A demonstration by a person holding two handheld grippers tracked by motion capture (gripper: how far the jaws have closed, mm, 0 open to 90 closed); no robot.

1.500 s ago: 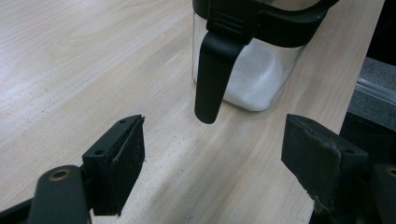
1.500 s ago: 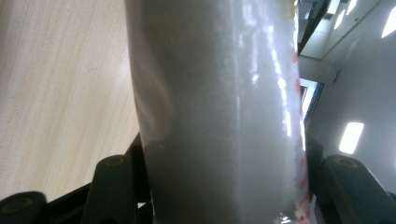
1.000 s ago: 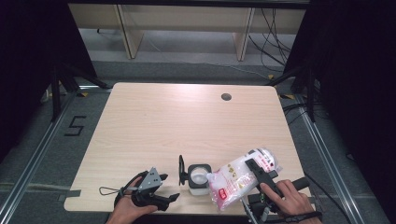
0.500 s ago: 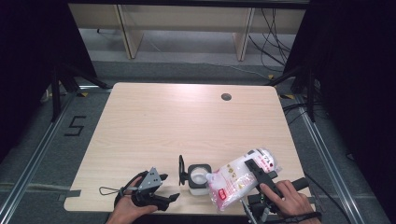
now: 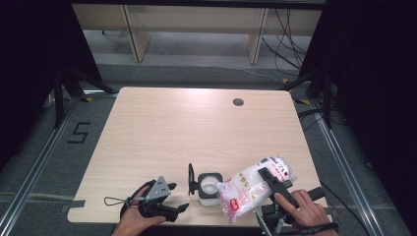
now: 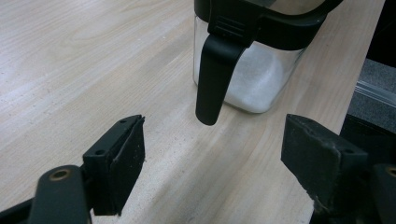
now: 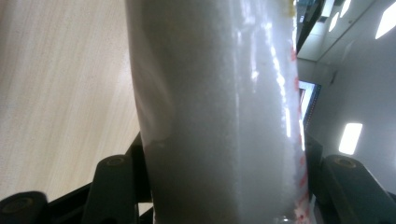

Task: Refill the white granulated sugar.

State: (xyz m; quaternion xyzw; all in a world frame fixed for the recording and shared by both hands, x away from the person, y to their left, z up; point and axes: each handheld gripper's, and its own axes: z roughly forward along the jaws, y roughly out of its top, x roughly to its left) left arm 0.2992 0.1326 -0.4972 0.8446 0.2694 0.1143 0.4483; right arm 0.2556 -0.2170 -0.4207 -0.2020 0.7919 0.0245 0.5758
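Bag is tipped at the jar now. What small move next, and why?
Probably keep the bag tilted and hold steady. The right gripper clamps it with its corner over the jar's open mouth, lid swung aside, and white grains already lie inside. The left gripper waits open beside the jar, ready to brace it if it shifts.

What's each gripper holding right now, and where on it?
The right gripper is clamped across the middle of the plastic bag of white powder, tipped toward the open jar. The left gripper holds nothing; its fingers stand apart near the jar's lid.
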